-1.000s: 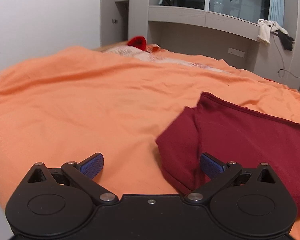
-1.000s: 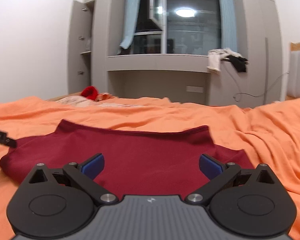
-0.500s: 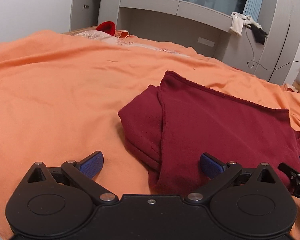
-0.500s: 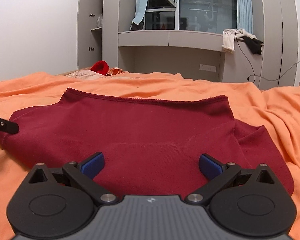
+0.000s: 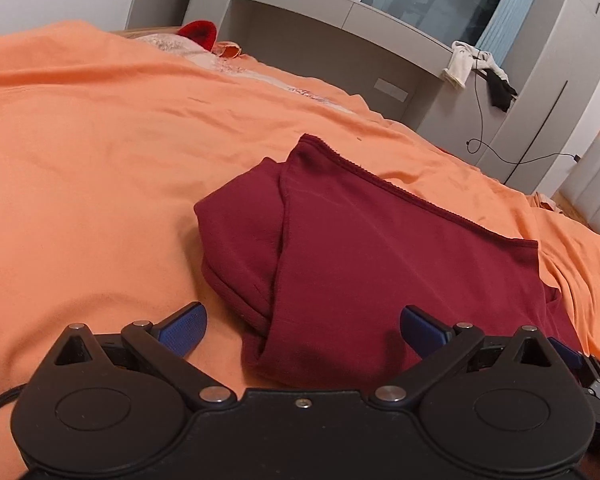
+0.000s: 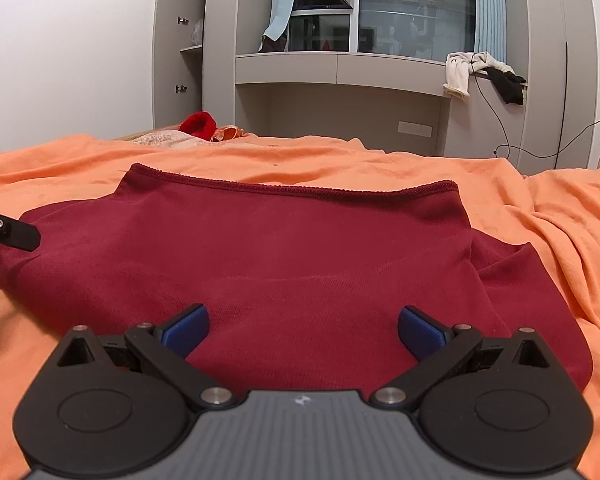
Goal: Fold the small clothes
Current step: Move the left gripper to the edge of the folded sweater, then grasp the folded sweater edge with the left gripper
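Both grippers hover low with fingers spread wide, holding nothing: the left gripper (image 5: 302, 330) at the near left corner of the garment (image 5: 380, 248), the right gripper (image 6: 302, 328) over its near hem. The dark red garment lies folded on the orange bed (image 6: 560, 216), bare sheet open all around it. Beyond, a red item (image 6: 198, 123) sits at the bed's far edge, and clothes (image 6: 460, 70) hang off a ledge.

Dark red garment (image 6: 300, 256), partly folded, flat on orange bedspread (image 6: 560, 208)
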{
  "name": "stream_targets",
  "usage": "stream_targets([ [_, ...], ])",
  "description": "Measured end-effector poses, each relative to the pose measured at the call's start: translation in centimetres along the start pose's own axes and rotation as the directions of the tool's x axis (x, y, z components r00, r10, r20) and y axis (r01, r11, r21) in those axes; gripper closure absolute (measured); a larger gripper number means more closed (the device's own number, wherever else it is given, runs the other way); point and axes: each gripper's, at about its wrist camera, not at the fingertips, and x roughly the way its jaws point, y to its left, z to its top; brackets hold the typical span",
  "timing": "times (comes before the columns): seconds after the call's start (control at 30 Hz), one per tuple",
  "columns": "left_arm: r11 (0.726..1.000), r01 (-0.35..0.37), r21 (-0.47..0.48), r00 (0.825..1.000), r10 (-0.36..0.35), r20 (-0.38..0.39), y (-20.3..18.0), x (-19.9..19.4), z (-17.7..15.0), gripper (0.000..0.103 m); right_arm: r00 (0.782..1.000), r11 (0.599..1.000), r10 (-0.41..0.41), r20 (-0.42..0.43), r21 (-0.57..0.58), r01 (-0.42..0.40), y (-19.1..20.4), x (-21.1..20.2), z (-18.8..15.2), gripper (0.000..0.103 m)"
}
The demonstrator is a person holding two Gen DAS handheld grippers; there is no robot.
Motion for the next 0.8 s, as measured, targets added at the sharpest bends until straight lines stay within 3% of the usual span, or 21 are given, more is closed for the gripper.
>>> stream_targets([
  [0.17, 0.999, -0.026, 0.03, 1.0, 0.027, -0.009, -0.5, 0.8, -0.2, 0.001, 1.0, 1.0, 0.0, 0.0, 0.0, 0.0, -0.1, 0.0, 0.0, 0.0],
  [0.33, 0.997, 0.071, 0.024, 0.997, -0.071, -0.022, -0.6, 0.9, -0.3, 0.002, 1.0, 1.0, 0.001, 0.0, 0.0, -0.001, -0.1, 0.0, 0.0, 0.0],
  [0.43, 0.998, 0.06, -0.001, 0.998, -0.06, -0.006, -0.4, 1.1, -0.4, 0.01, 1.0, 1.0, 0.0, 0.0, -0.001, 0.0, -0.1, 0.0, 0.0, 0.0],
  [0.67, 0.997, -0.008, -0.072, 0.999, 0.011, 0.044, 0.1, 1.6, -0.4, 0.038, 1.0, 1.0, -0.002, 0.002, -0.004, 0.002, -0.1, 0.0, -0.1, 0.0],
  [0.8, 0.997, -0.011, -0.077, 0.998, 0.015, 0.056, 0.2, 1.5, -0.4, 0.053, 1.0, 1.0, -0.003, 0.003, -0.006, 0.003, -0.1, -0.1, -0.1, 0.0],
])
